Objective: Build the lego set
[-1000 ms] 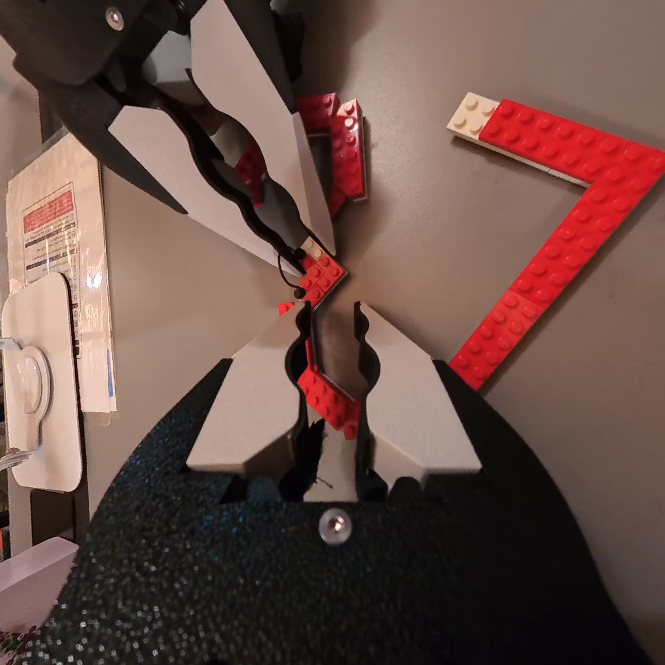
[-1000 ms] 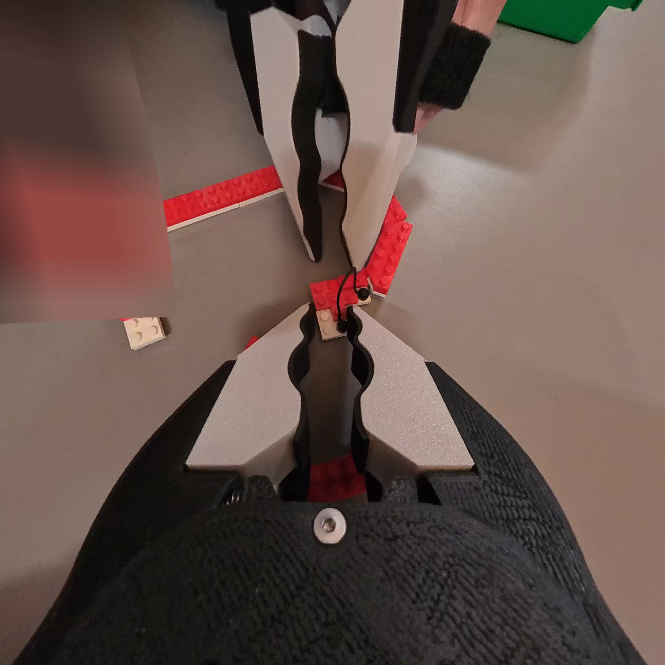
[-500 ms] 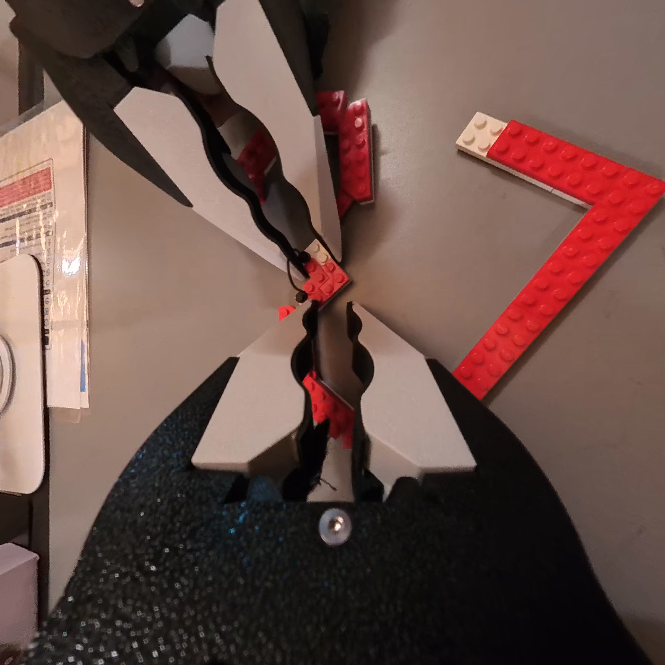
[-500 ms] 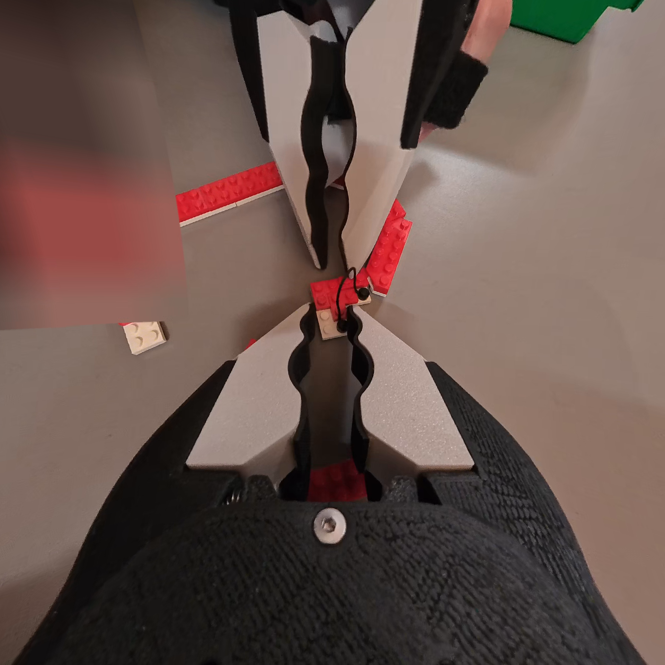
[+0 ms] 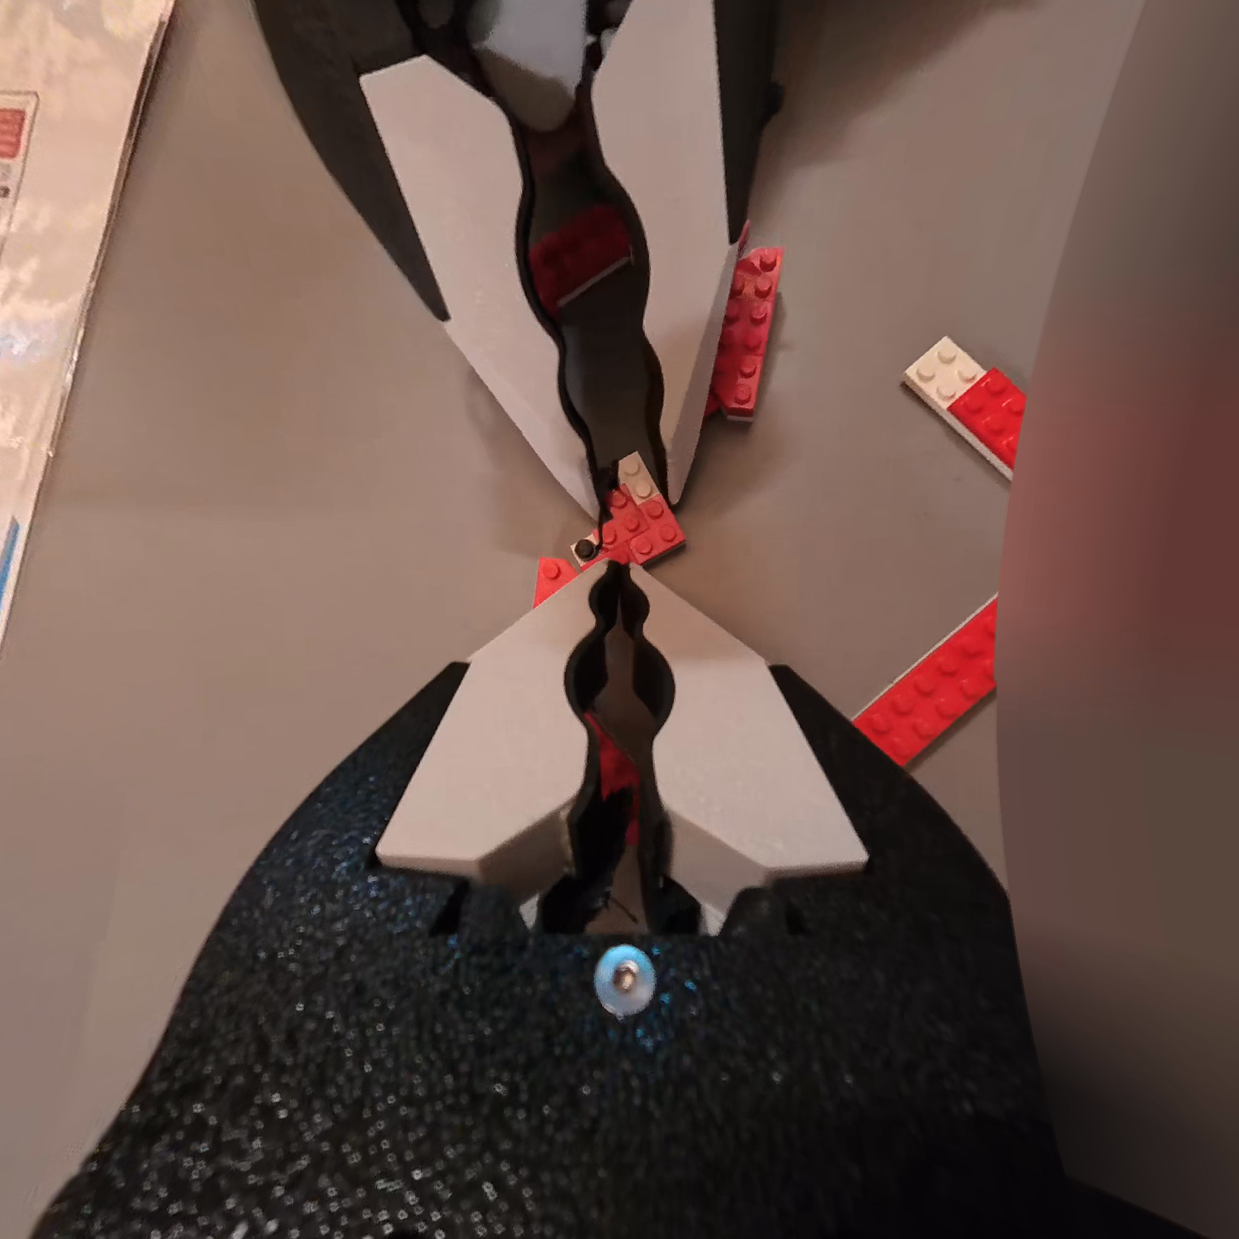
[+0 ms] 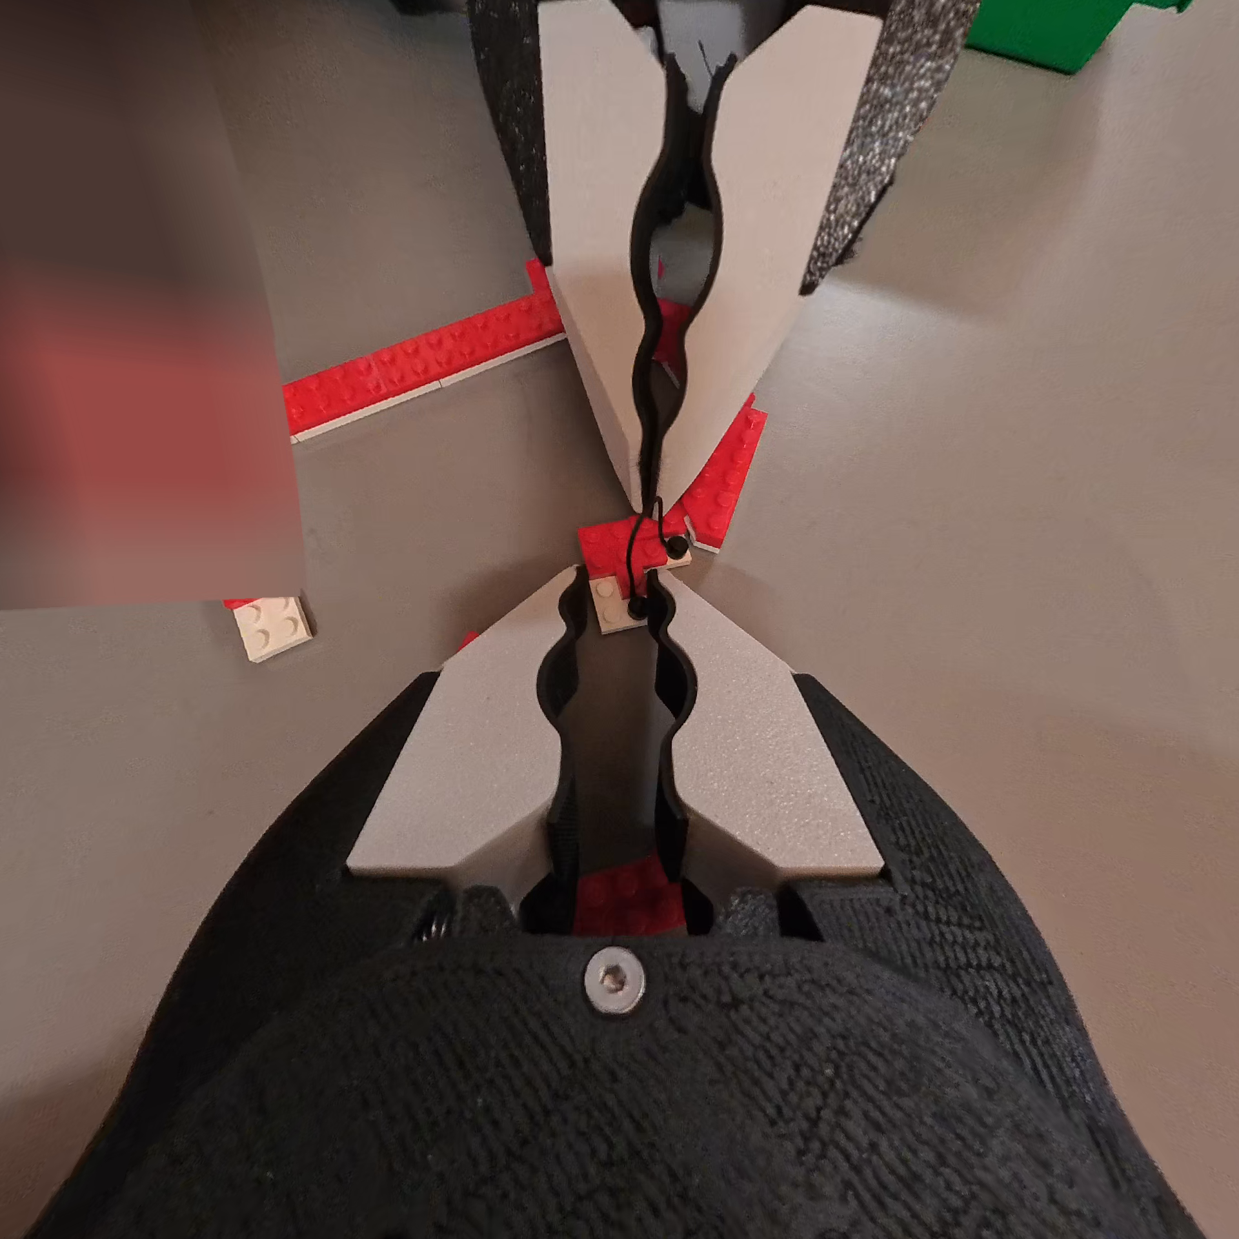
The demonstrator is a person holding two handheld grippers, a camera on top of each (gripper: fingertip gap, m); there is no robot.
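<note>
- Since a second ago the left gripper (image 5: 620, 570) has closed right down; its jaws were apart, now the tips nearly meet, pinching the red end of the small red-and-white plate piece (image 5: 640, 519).
- The view has also swung, so the right gripper (image 5: 633, 483) now points straight back at it.
- The right gripper's jaws are narrow too, clamped on the white end of that piece (image 6: 613, 603).
- So both tools hold the same little assembly from opposite ends, tips almost touching, just above the grey table (image 6: 1006, 603). Looks like a press or seating step to me.
- The long red L-shaped strip (image 5: 938, 690) lies apart, untouched.
</note>
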